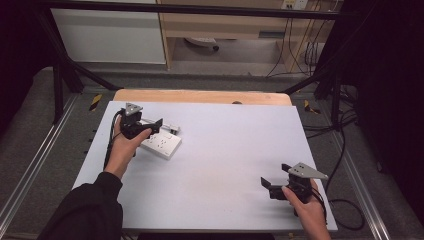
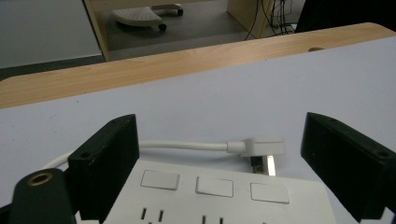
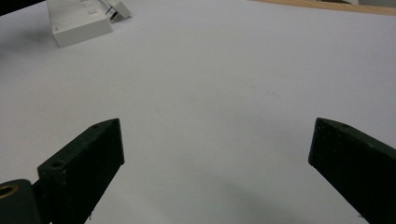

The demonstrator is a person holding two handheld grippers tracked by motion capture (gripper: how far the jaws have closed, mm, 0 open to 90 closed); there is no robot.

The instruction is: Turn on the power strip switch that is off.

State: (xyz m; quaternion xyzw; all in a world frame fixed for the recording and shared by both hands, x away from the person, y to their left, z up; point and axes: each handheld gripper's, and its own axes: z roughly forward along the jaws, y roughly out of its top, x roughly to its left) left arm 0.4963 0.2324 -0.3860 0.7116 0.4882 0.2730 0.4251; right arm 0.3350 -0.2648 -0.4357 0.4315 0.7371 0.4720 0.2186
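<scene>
A white power strip [image 1: 161,144] lies at the left of the white table, and its sockets and switches face up in the left gripper view [image 2: 219,200]. A white cable ends in a USB plug [image 2: 261,151] just beyond the strip, also seen as the plug [image 1: 171,129] from above. My left gripper [image 1: 152,127] hovers over the strip's near end, open, its jaws straddling the strip without closing on it. My right gripper [image 1: 267,185] is open near the table's front right, with bare table between its jaws [image 3: 215,158]. The strip [image 3: 79,21] appears far off.
A wooden table edge [image 1: 200,96] runs along the back of the white surface [image 1: 235,150]. Black frame posts [image 1: 57,85] stand at both sides. Cables [image 1: 345,150] trail off the right edge. A shelf unit and floor lie beyond.
</scene>
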